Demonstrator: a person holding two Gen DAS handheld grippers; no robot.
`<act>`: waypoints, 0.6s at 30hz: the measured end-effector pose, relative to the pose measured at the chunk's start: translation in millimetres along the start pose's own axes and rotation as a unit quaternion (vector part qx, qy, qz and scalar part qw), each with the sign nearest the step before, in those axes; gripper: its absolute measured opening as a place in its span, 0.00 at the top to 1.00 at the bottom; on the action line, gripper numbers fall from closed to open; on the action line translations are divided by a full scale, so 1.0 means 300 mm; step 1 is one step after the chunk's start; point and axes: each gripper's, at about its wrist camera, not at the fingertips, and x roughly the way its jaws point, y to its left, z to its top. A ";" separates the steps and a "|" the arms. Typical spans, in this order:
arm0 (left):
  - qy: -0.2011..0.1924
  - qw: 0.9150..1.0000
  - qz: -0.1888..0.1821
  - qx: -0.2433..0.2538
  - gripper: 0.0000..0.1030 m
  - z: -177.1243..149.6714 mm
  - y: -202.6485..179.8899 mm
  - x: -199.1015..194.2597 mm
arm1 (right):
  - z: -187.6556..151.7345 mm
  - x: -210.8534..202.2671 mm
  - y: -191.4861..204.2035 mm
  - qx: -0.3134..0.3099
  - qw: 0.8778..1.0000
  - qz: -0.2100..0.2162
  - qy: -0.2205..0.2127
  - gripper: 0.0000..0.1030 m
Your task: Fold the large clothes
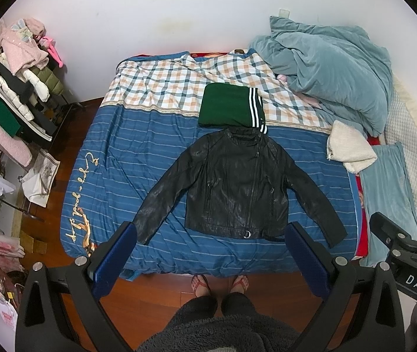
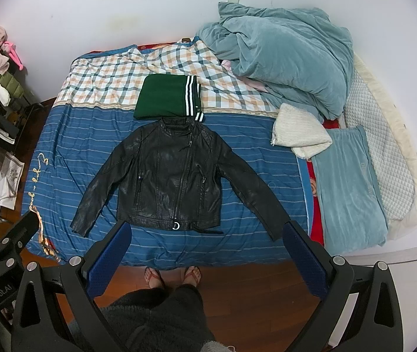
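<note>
1. Nearest the lens, the left gripper point(image 1: 209, 242) is spread wide with its blue pads point(image 1: 120, 252) holding nothing; it hangs above the floor at the foot of the bed point(image 1: 114, 158).
2. The right gripper point(image 2: 207, 242) is likewise wide open and empty, held beside the left one at the same edge of the bed.
3. The person's feet in sandals point(image 2: 173, 275) stand on the wooden floor just off the bed's near edge.
4. The black leather jacket point(image 1: 234, 187) lies flat, front up and zipped, on the blue striped part of the bed, both sleeves spread outward and down.
5. A folded green garment with white stripes point(image 1: 231, 107) touches the jacket's collar, farther up the bed.
6. A rumpled teal duvet point(image 2: 281, 58) is heaped at the bed's far right corner.
7. A clothes rack point(image 1: 17, 88) stands off the bed's left side.
</note>
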 end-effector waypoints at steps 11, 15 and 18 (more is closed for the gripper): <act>-0.048 0.998 0.039 0.027 0.00 0.062 0.029 0.067 | 0.023 0.032 -0.024 0.045 0.999 -0.003 -0.017 0.00; -0.082 0.994 0.055 0.037 0.00 0.121 0.043 0.179 | 0.016 0.174 -0.096 0.108 0.994 0.013 -0.019 0.00; -0.093 0.991 0.075 0.056 0.00 0.156 0.015 0.329 | -0.010 0.352 -0.212 0.181 0.983 0.000 -0.015 0.00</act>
